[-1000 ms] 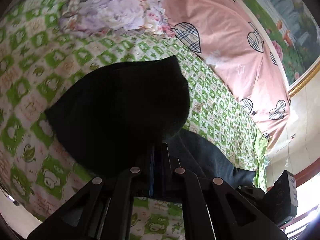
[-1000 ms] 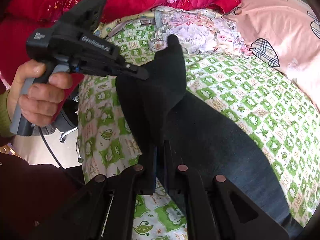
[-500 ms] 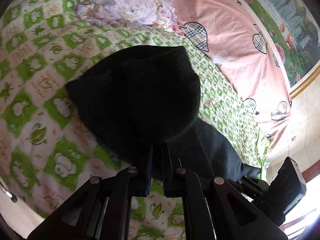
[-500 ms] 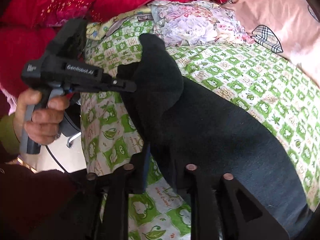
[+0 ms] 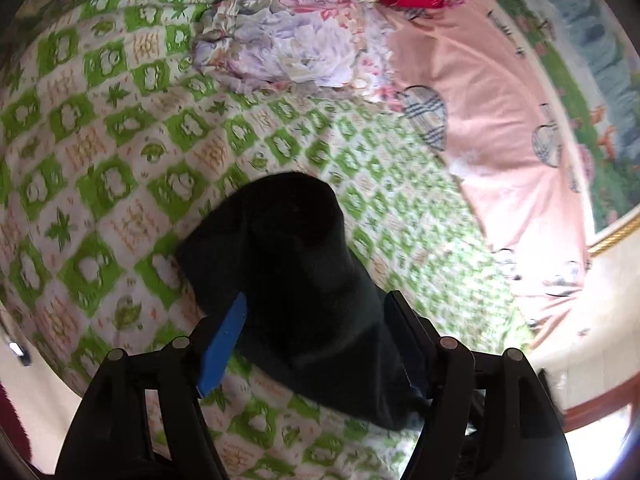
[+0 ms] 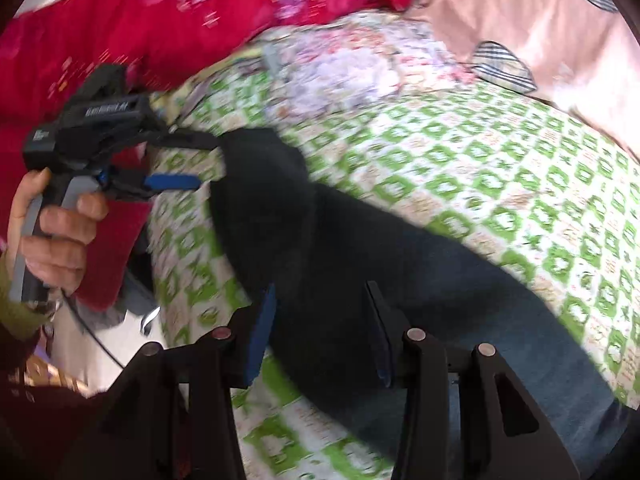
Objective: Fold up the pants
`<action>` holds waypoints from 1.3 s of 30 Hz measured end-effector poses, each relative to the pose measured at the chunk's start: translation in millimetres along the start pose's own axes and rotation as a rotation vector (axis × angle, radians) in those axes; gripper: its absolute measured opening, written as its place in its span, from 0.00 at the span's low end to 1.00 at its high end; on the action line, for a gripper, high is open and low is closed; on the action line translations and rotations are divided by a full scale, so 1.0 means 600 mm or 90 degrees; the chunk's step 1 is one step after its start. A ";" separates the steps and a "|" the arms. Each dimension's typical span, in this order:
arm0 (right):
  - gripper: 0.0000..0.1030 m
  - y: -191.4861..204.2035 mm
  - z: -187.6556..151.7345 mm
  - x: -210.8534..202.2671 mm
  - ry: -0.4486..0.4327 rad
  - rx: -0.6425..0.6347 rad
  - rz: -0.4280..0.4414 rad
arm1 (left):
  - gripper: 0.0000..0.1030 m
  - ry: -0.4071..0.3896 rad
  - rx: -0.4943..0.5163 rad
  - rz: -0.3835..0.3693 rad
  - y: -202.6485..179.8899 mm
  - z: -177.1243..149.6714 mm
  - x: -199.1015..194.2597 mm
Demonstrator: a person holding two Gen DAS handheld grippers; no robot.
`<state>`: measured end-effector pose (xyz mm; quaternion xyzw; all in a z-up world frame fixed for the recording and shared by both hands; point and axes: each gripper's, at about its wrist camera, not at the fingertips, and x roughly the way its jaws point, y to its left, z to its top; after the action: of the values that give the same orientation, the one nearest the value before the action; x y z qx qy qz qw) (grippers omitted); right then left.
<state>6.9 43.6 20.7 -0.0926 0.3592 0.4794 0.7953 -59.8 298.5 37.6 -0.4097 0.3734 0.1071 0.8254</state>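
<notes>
Pants point(image 5: 304, 280): one pair, dark, lying on the bed. In the right wrist view, stretched from centre frame to lower right point(image 6: 360, 280), with one end doubled over toward upper left; in the left wrist view, a humped fold at centre frame.

Tools: two. Left tool point(image 5: 316, 332) at bottom centre of its own view, jaws spread wide and opening, dark cloth lying between them, blue pad point(image 5: 224, 344) on the left finger clear of the fabric. Same left tool point(image 6: 196, 164) seen at left of the right wrist view, fingers parted, tips just beside the folded end of the pants. Right tool point(image 6: 320, 332) at bottom centre of its own view, jaws partway apart and opening, pants running between them; pads not pressing the cloth.

Hand point(image 6: 52, 236): one in view, at left edge of the right wrist view, wrapped around the left tool's grey handle, green cuff at the wrist.

Bedding: one green-and-white checked sheet point(image 5: 100, 152) under the pants; one floral quilt point(image 5: 296, 36), upper centre; one pink cover with plaid hearts point(image 5: 492, 120), upper right; one red blanket point(image 6: 168, 16), upper left of the right wrist view.
</notes>
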 end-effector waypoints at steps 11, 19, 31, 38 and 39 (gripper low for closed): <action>0.44 -0.160 0.078 0.059 0.081 0.095 -0.046 | 0.57 0.059 0.001 0.041 0.008 0.019 0.065; 0.27 -0.139 0.082 0.150 0.223 0.001 0.009 | 0.12 0.060 0.039 0.026 0.047 0.006 0.064; 0.05 -0.140 0.108 0.086 0.124 -0.014 -0.047 | 0.11 -0.046 0.189 -0.003 0.025 0.010 0.027; 0.05 -0.154 0.088 0.129 0.124 0.022 -0.062 | 0.19 -0.043 0.233 0.091 0.051 -0.010 0.070; 0.05 -0.154 0.086 0.130 0.122 0.023 -0.064 | 0.22 -0.049 0.235 0.098 0.052 -0.012 0.065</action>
<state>130.6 74.8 -11.4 -0.1416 0.4369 0.4214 0.7820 -51.6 307.9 -11.3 -0.2176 0.3849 0.1155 0.8895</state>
